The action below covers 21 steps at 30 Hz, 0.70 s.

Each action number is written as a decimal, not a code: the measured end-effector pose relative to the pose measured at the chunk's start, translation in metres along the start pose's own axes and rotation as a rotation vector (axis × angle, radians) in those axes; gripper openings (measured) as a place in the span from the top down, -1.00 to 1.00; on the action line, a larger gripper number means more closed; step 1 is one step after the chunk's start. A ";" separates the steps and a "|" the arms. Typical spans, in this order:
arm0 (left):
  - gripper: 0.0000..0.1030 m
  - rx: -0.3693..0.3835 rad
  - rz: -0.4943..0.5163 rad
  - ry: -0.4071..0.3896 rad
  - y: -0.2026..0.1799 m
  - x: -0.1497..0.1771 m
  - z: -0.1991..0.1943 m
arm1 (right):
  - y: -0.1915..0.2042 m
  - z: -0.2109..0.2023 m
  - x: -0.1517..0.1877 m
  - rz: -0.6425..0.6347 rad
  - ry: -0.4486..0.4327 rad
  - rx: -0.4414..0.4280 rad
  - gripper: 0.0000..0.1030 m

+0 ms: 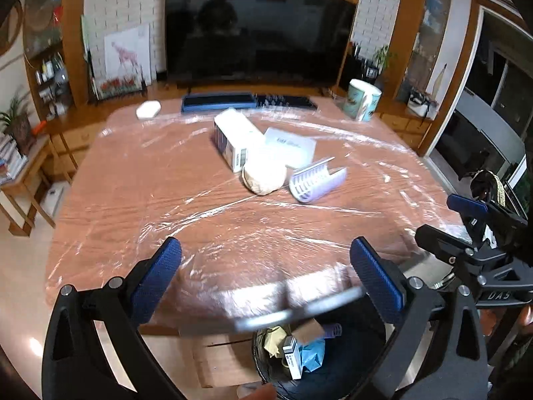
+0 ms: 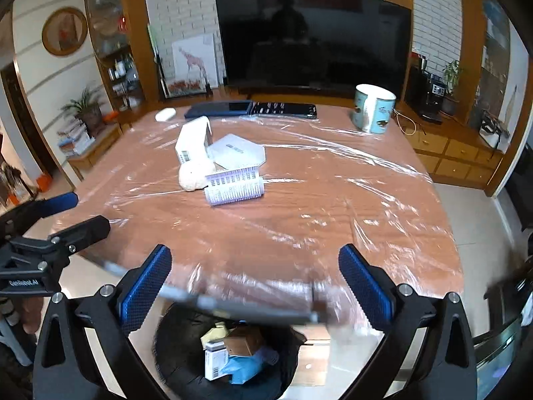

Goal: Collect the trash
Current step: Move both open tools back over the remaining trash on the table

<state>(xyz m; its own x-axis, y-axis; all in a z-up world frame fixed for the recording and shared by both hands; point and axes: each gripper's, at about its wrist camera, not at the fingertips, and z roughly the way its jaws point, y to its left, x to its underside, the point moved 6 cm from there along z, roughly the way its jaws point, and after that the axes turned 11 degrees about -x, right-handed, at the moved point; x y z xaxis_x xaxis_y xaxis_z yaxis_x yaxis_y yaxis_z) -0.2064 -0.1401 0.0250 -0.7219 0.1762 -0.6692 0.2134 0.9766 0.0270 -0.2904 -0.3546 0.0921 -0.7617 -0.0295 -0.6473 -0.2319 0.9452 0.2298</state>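
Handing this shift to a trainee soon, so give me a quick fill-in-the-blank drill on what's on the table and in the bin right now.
1. Both the left tool and the right tool are ____ and hold nothing.
2. The crumpled white wad lies between the white box and the ____ ridged tray.
3. The black bin below the table edge already holds a ____ tissue.
4. The mug stands ____.

Missing: open; purple; blue; upright

Soft daylight, glare on plastic wrap (image 1: 253, 233) (motion-blurred near edge), fisheye-bent corners.
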 end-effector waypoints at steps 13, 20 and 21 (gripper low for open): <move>-0.97 0.040 0.154 0.075 0.015 -0.026 0.089 | -0.004 0.105 -0.030 -0.020 0.127 0.063 -0.80; -0.96 0.110 0.249 0.083 0.002 -0.040 0.117 | -0.012 0.133 -0.032 -0.018 0.168 0.040 -0.62; -0.96 0.119 0.253 0.086 0.001 -0.042 0.121 | -0.014 0.135 -0.032 -0.011 0.173 0.028 -0.58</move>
<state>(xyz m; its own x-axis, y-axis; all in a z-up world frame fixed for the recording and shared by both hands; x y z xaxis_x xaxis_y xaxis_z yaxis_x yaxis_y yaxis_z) -0.0965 -0.1619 -0.0366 -0.6883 0.4269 -0.5866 0.4655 0.8800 0.0943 -0.1813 -0.3235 0.0117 -0.8522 -0.0935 -0.5148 -0.2260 0.9532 0.2010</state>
